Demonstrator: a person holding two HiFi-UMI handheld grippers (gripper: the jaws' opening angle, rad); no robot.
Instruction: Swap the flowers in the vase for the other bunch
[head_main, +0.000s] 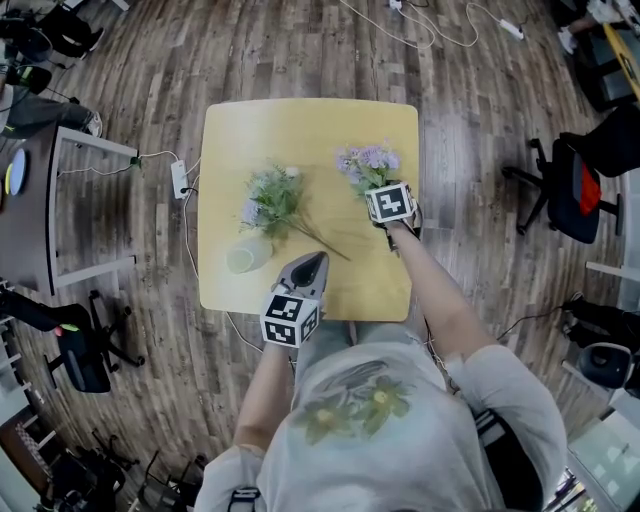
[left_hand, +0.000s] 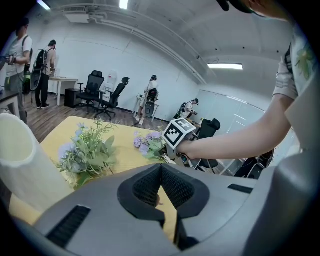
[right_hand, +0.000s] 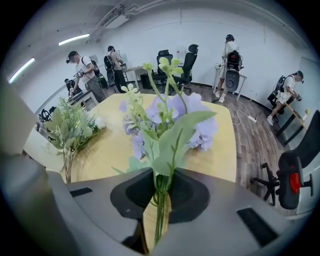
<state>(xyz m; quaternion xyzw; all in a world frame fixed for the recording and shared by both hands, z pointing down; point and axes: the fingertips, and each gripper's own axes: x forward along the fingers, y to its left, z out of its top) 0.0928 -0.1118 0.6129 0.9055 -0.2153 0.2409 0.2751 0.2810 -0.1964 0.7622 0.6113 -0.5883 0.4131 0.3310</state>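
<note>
A white vase is standing, seemingly upright, near the tabletop's left front. A green-and-pale bunch is lying flat just beside it. A lilac bunch is rising upright, its stems pinched in the right gripper's jaws.

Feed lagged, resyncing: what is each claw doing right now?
Left claw: closed, empty.
Right claw: closed on the lilac-and-green artificial flower bunch, by its stems.

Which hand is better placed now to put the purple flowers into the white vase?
Right: the right tool is shut on the stems of the purple bunch. The left tool is shut, empty, near the vase.
</note>
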